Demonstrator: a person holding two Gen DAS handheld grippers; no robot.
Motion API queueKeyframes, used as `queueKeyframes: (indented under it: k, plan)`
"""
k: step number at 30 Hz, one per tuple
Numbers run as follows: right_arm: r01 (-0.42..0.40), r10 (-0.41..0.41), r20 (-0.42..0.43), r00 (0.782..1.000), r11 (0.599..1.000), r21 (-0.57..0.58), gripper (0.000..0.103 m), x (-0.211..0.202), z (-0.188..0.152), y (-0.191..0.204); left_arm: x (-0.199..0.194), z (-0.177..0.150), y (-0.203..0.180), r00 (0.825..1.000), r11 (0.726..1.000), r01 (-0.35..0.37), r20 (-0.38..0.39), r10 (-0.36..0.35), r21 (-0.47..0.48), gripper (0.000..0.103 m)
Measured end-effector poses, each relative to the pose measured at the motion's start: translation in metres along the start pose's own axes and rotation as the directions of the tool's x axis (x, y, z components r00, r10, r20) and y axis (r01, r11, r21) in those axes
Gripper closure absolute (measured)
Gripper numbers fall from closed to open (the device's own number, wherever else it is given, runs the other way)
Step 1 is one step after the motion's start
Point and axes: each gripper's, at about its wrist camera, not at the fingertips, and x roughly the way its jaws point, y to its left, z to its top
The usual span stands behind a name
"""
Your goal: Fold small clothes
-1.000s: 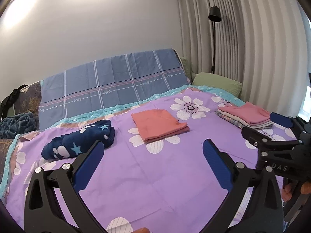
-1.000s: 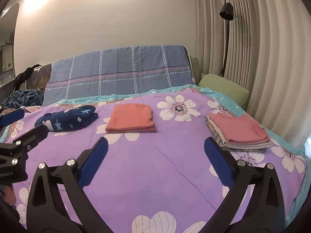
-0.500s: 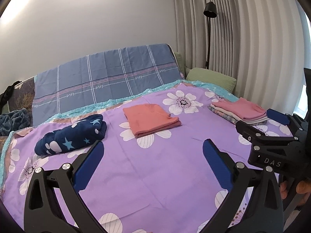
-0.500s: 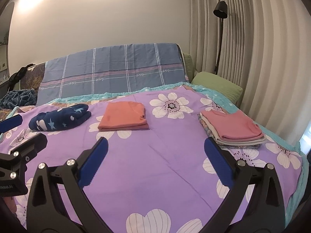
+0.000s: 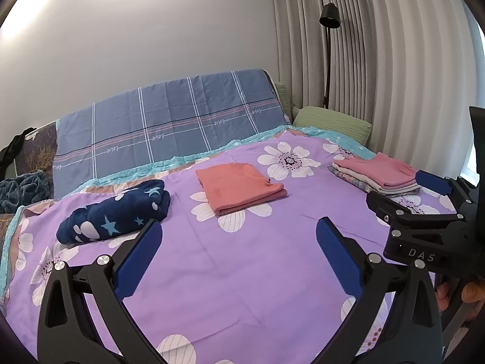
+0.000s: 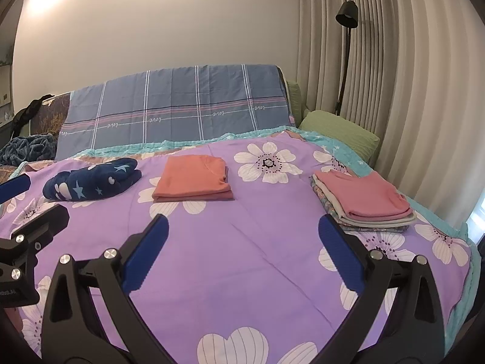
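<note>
A folded orange garment (image 5: 239, 188) (image 6: 194, 183) lies flat near the middle of the purple flowered bedspread (image 5: 242, 273) (image 6: 257, 261). To its left sits a rolled navy garment with stars (image 5: 116, 212) (image 6: 91, 183). At the right rests a stack of folded clothes (image 5: 379, 176) (image 6: 363, 203) with a pink one on top. My left gripper (image 5: 238, 248) hovers open over bare bedspread, holding nothing. My right gripper (image 6: 244, 242) is open too, with nothing between its blue pads. The right gripper (image 5: 430, 200) also shows at the right edge of the left wrist view.
A blue plaid cloth (image 5: 169, 127) covers the headboard. A green pillow (image 6: 342, 133) lies at the far right corner. A black floor lamp (image 6: 347, 45) stands by the curtains. Dark blue fabric (image 6: 27, 148) is heaped at the far left. A hand (image 5: 463, 297) holds the right tool.
Both views have drawn back and tilted up a little, so the clothes sit slightly lower and farther. No garment has moved, and both grippers stay open.
</note>
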Motion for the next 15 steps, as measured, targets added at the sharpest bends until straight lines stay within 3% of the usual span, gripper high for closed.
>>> queueKeyframes:
  k: [15]
  plan:
    - [-0.003,0.003,0.002,1.0,1.0,-0.017,0.002,-0.0003,0.0003,0.0062,-0.0019,-0.0004,0.0001,1.0,1.0,0.016,-0.003,-0.016,0.013,0.001]
